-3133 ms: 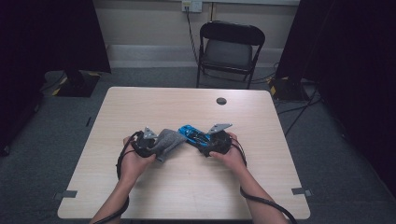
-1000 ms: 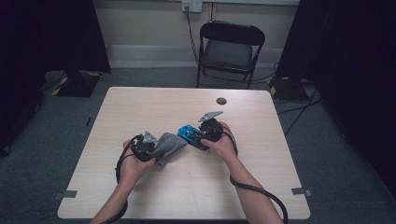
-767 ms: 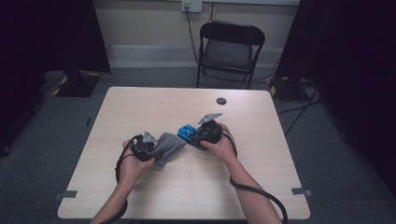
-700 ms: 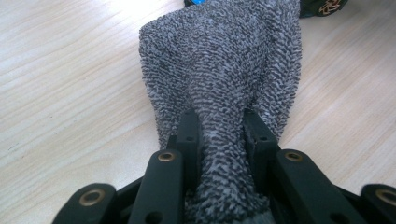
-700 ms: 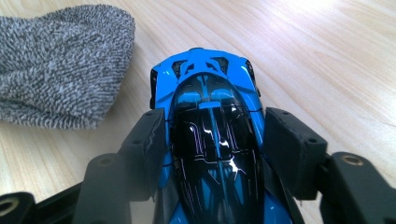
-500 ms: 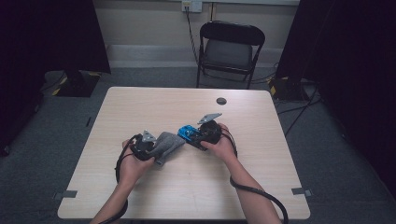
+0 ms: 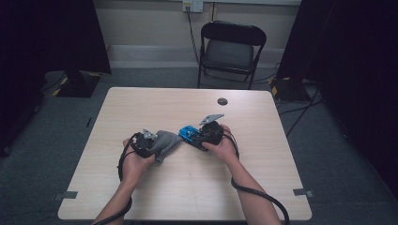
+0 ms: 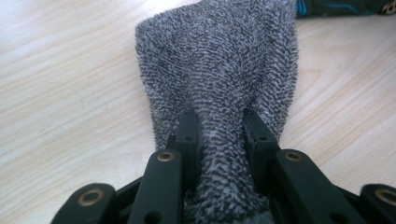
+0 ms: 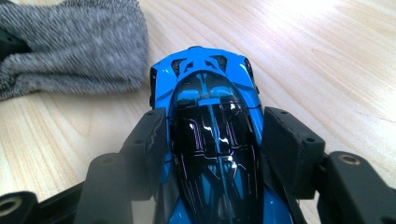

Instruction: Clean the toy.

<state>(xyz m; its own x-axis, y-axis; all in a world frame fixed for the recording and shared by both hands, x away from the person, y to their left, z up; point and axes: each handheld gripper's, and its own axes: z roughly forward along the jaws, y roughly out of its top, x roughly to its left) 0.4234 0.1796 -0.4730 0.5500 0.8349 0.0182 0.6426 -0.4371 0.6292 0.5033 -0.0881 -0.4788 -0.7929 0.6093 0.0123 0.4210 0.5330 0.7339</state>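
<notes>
My left gripper [image 7: 151,145] holds a grey terry sock [image 8: 219,79] — its jaws are pinched tight on the bunched end, and the rest of the fabric fans out flat on the wooden table [image 7: 155,192] towards the middle. Compared with three seconds back, this hand and the sock sit just where they were; nothing on this side has changed.

The change is on the right. A blue toy sports car [image 9: 210,121] with a dark glossy canopy sits between the jaws of my right gripper [image 9: 212,140], which clasp its sides at a middling width. Three seconds ago this hand lay a little farther right and nearer me; since then it has carried the car forward and towards the sock, so that in the high view the car's nose [image 7: 187,133] is just beside the sock's free end [image 7: 170,138], though I cannot tell whether they touch. Over the last second it has held there.

I judge that both things are now gripped and brought together, ready for the car to go to the sock — perhaps into its opening, which would first need to be spread.
</notes>
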